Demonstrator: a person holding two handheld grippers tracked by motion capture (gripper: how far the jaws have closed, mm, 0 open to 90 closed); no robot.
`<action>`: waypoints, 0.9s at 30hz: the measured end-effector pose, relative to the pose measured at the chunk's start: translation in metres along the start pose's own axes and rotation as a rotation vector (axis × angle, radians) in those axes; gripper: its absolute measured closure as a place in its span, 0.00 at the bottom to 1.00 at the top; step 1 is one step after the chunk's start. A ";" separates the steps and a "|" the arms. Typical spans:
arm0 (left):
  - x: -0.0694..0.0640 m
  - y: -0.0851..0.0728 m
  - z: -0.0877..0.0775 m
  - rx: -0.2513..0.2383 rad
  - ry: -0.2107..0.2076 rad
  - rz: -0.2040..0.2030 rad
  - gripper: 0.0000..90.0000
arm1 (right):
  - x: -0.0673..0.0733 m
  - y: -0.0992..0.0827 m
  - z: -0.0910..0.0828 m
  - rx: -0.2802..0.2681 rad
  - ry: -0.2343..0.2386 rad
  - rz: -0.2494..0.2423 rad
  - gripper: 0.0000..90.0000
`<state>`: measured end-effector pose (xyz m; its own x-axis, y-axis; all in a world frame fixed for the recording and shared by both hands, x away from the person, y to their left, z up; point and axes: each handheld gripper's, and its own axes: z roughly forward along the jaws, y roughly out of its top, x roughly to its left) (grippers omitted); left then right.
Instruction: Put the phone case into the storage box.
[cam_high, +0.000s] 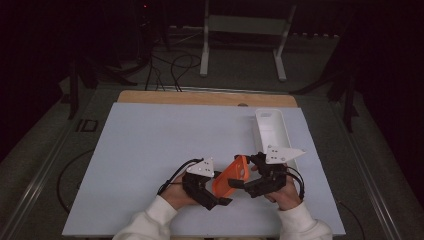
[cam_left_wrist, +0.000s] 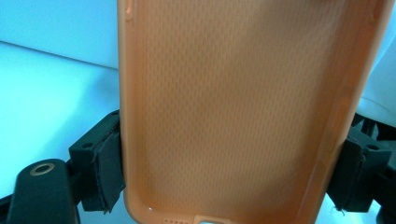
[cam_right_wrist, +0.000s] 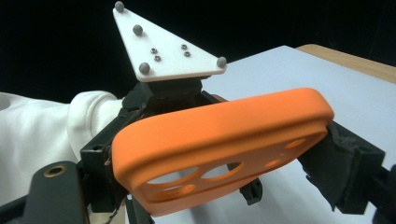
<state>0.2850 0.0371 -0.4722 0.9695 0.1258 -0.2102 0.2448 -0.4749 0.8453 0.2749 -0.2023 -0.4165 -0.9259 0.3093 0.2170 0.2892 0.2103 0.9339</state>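
An orange phone case (cam_high: 233, 175) is held just above the white table top near its front edge, between both hands. Its ribbed inside (cam_left_wrist: 233, 102) faces the left gripper view. Its smooth back with the camera cut-outs (cam_right_wrist: 219, 135) faces the right gripper view. My left gripper (cam_high: 220, 194) is shut on the case's lower end, one pad (cam_left_wrist: 108, 168) pressed on each long edge. My right gripper (cam_high: 243, 172) is shut across the camera end, its pads (cam_right_wrist: 338, 156) touching the case's edges. Beyond the case in the right gripper view sits the left gripper's three-cornered plate (cam_right_wrist: 163, 51).
A long white tray (cam_high: 272, 131) lies on the right of the white table top (cam_high: 150, 145), just behind the right hand. A wooden edge (cam_high: 200, 97) runs along the back. White sleeves (cam_high: 150, 222) come in from the bottom. Beyond the table stand a white frame (cam_high: 205, 45) and floor cables.
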 end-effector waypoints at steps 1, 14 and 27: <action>0.000 0.000 0.000 -0.001 0.003 0.001 0.16 | 0.000 0.000 0.000 0.001 -0.003 0.001 0.20; -0.003 0.001 0.000 -0.010 0.051 0.000 0.15 | 0.001 0.002 0.001 0.002 -0.022 0.005 0.21; -0.009 0.003 0.002 0.001 0.152 0.023 0.09 | -0.001 0.003 0.000 0.002 -0.086 0.023 0.21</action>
<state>0.2766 0.0333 -0.4688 0.9627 0.2451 -0.1143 0.2229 -0.4797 0.8487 0.2767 -0.2018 -0.4138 -0.8947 0.3923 0.2136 0.3111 0.2040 0.9282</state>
